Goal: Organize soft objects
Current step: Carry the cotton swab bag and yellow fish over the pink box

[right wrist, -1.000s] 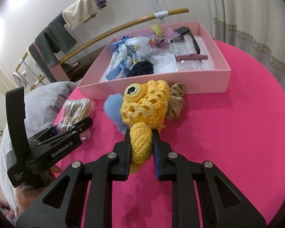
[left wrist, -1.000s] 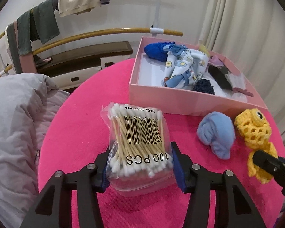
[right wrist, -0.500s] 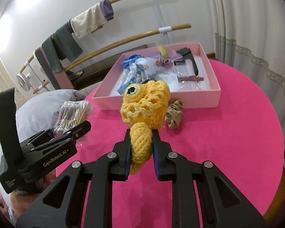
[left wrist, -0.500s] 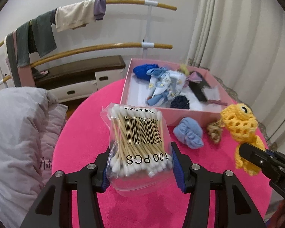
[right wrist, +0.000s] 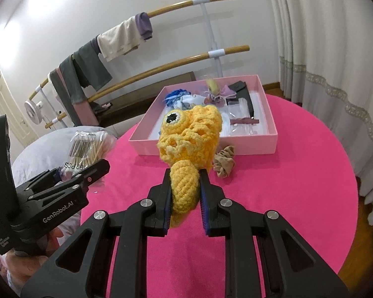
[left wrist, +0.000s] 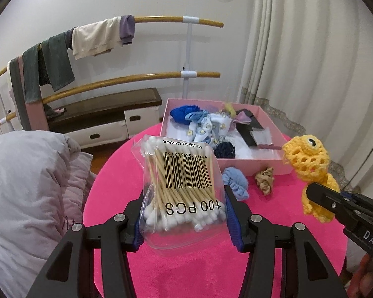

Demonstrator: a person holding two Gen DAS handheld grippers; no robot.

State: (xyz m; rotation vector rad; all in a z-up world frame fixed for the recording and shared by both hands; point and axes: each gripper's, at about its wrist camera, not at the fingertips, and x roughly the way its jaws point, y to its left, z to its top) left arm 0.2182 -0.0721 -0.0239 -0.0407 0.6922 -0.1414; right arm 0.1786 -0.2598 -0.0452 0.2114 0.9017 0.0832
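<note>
At the bottom of the left wrist view, the left gripper (left wrist: 184, 213) clamps a clear plastic bag of cotton swabs (left wrist: 181, 181): light, slippery film, best squeezed across the bundle. Low in the right wrist view, the right gripper (right wrist: 185, 193) pinches the yellow crocheted fish toy (right wrist: 190, 141) by its tail; it looks soft and springy. Beyond, mid-frame, a beige fabric scrunchie (right wrist: 225, 161) lies beside the open pink cardboard box (right wrist: 268, 114).

Clothes (left wrist: 94, 37) hang over wooden rails (left wrist: 126, 80) beside a pale curtain (left wrist: 310, 62), grey duvet (left wrist: 24, 178) nearby.
</note>
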